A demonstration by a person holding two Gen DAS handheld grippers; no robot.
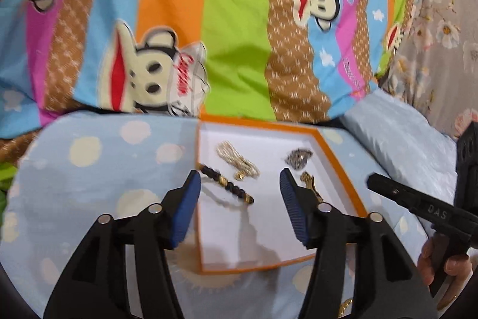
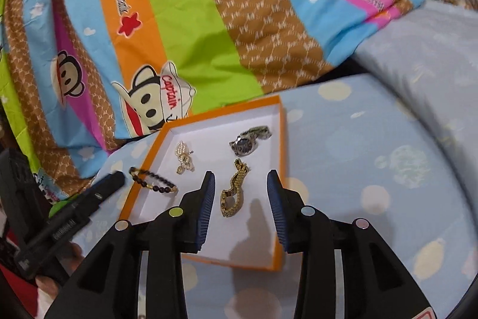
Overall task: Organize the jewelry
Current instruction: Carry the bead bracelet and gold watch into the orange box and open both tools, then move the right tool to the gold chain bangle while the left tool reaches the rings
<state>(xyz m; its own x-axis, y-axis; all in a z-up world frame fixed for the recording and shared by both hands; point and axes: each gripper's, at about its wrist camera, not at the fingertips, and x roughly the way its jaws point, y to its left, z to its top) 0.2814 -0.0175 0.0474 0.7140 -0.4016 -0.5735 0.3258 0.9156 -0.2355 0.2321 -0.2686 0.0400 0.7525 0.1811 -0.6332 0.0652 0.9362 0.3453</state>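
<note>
- We see an orange-rimmed box [image 2: 282,169] with white inside.
- Our pads [image 2: 209,208] are blue.
- The quilt [image 2: 191,20] has bright stripes and cartoon monkeys.

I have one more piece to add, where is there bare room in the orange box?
Bare floor lies in the orange box near end, below the gold chain. The far end is crowded: pearl piece, watch, beaded bracelet.

Blue dotted bed sheet [image 2: 373,145], orange box [image 2: 276,139], striped quilt [image 2: 185,20]
</note>
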